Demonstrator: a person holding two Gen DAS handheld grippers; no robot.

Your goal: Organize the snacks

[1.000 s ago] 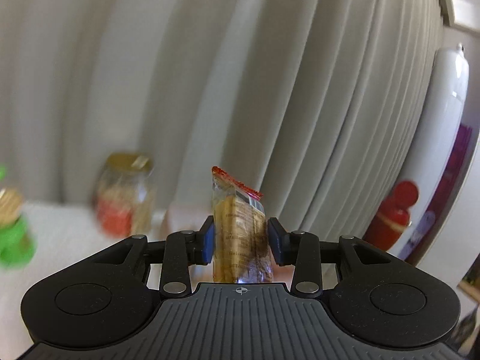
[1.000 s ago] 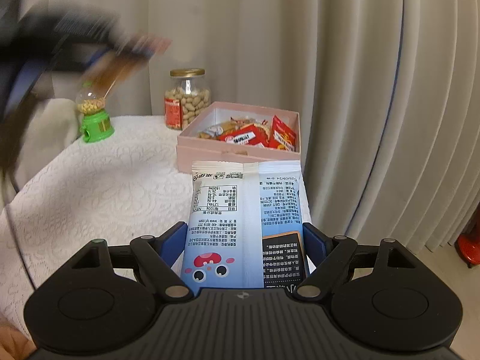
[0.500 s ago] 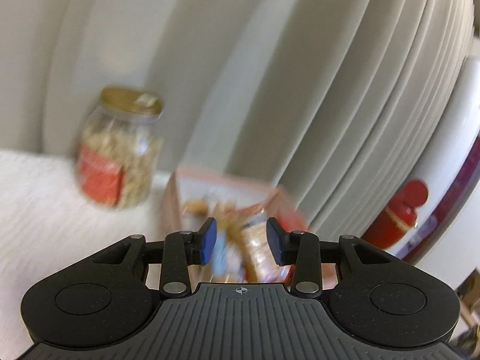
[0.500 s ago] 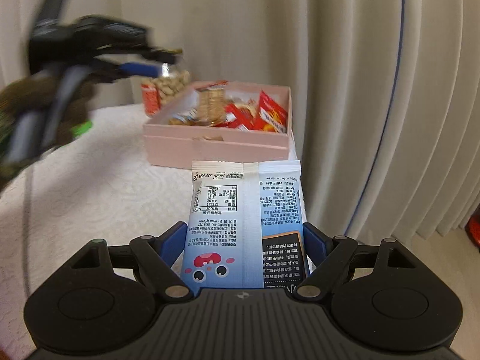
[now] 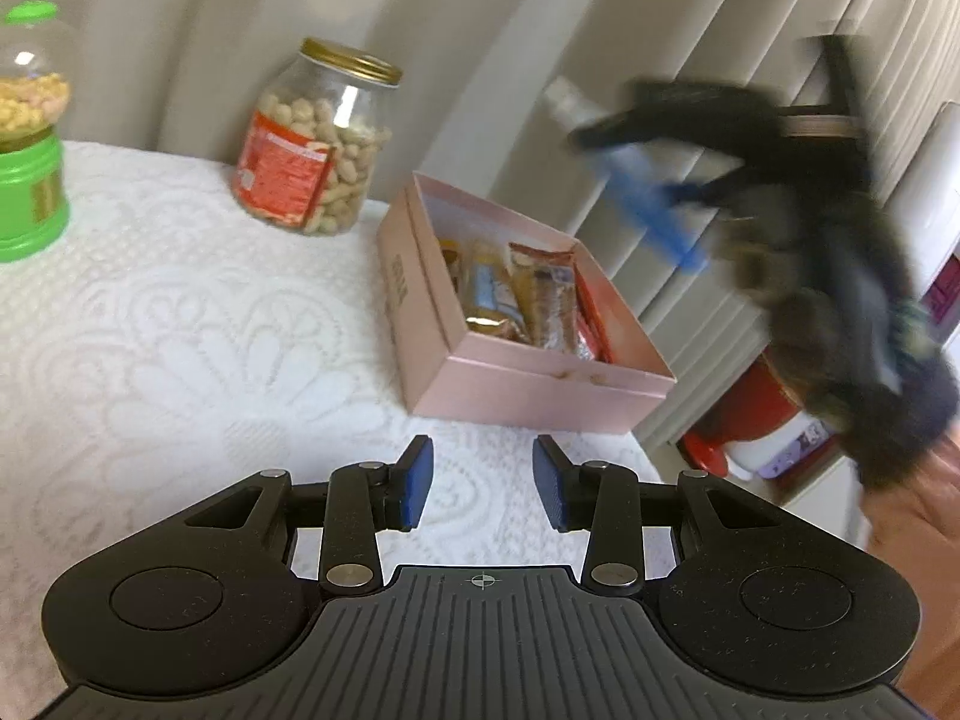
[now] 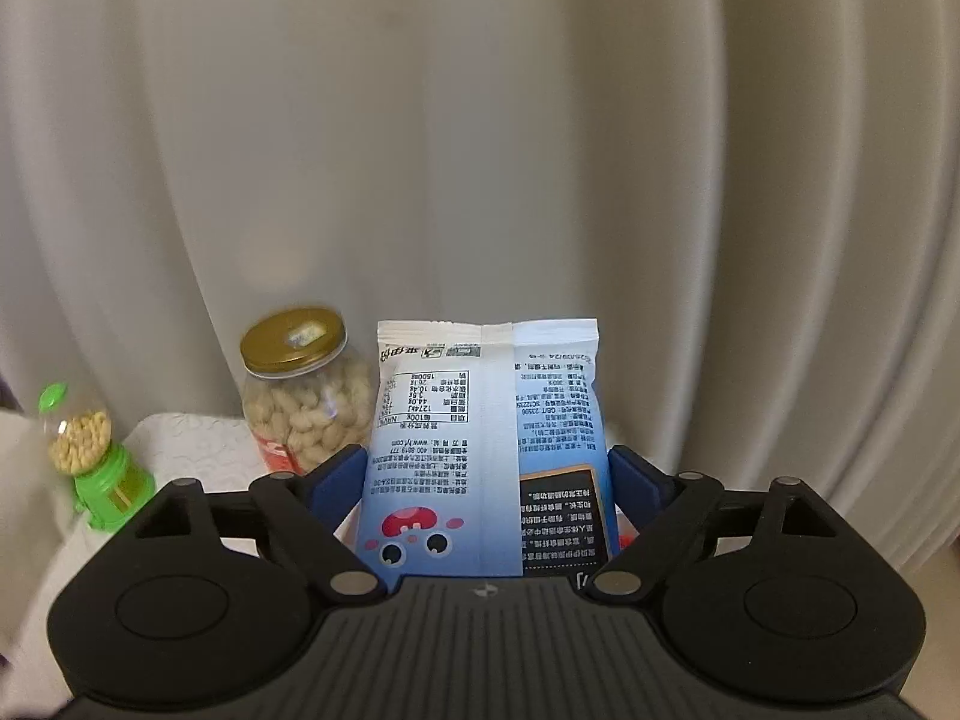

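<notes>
My left gripper [image 5: 480, 480] stands open and empty over the white lace cloth, just in front of the pink box [image 5: 528, 390]. Several snack packets [image 5: 540, 300] stand upright inside the box. A blue and white snack packet [image 6: 486, 438] stands upright in my right gripper [image 6: 486, 468]. The blue pads sit at the packet's two sides, and the jaws are opening. In the left wrist view the right gripper is a dark blur above the box's far right side, with the blue packet [image 5: 654, 210] in it.
A glass peanut jar [image 5: 312, 144] with a gold lid stands left of the box at the back. A green candy dispenser [image 5: 27, 150] is at the far left. Pleated curtains hang close behind. The table's edge drops off right of the box, above a red object [image 5: 750, 414].
The cracker packet left my left gripper and now sits in the box; the left gripper sank and drew back. The right gripper rose and swung over the box with its packet.
</notes>
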